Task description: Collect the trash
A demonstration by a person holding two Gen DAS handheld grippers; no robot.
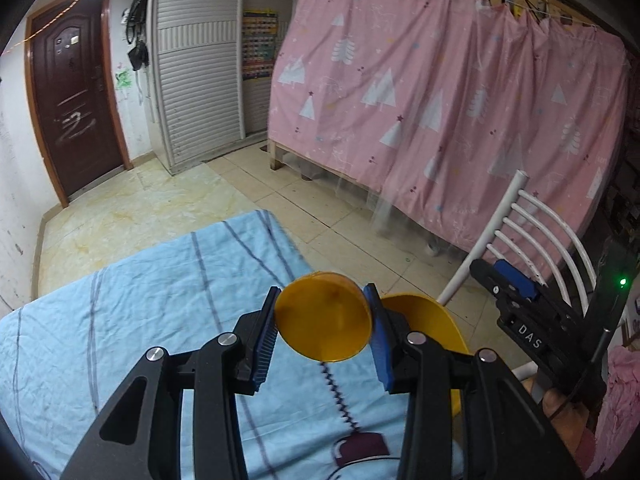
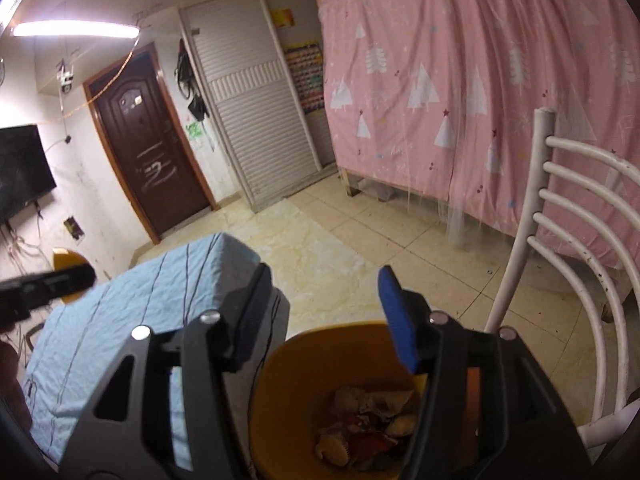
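Note:
In the left wrist view my left gripper [image 1: 322, 294] is shut on a round yellow disc [image 1: 324, 320], its blue pads pressing both edges above the blue-clothed table [image 1: 160, 312]. A yellow bin [image 1: 428, 320] stands just beyond the table's edge, to the right of the disc. In the right wrist view my right gripper [image 2: 324, 300] is open with nothing between its fingers, held over the yellow bin [image 2: 276, 372]. Crumpled wrappers and scraps [image 2: 368, 428] lie in the bin. My left gripper [image 2: 52, 280] and the disc [image 2: 66, 258] show at the left edge.
A white metal chair [image 2: 568, 240] stands right of the bin. A bed frame hung with a pink curtain [image 1: 440, 100] fills the back right. Tiled floor [image 2: 340, 248] lies between table and bed. A brown door [image 1: 76, 100] and a white shutter cupboard [image 1: 196, 80] stand behind.

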